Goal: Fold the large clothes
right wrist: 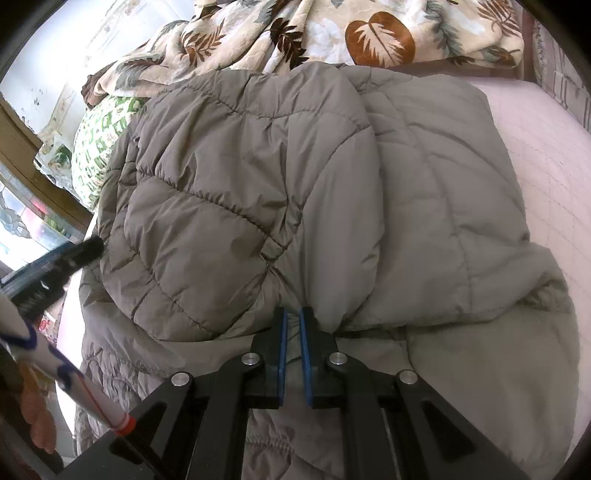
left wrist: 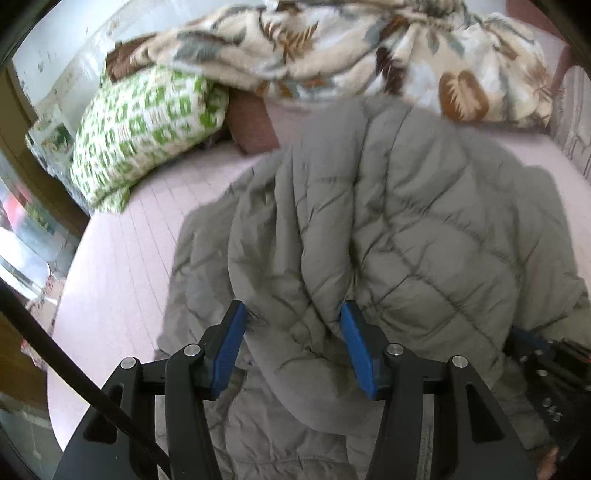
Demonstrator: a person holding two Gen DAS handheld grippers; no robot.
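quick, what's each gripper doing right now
Left gripper: open, straddling a fold of the grey puffer jacket.
Right gripper: shut on the jacket's edge.

A pink bed sheet [left wrist: 122,236] with a faint grid pattern covers the mattress. At the far end lies a crumpled cream blanket [left wrist: 332,48] printed with brown and grey leaves. To the left, a green-and-white patterned pillow [left wrist: 144,125] leans partly under the blanket's edge, with a brown cushion [left wrist: 251,125] just beside it. Further left is a wooden window frame [left wrist: 22,122]. In the right wrist view, the same blanket [right wrist: 332,33] and pillow [right wrist: 99,144] appear.
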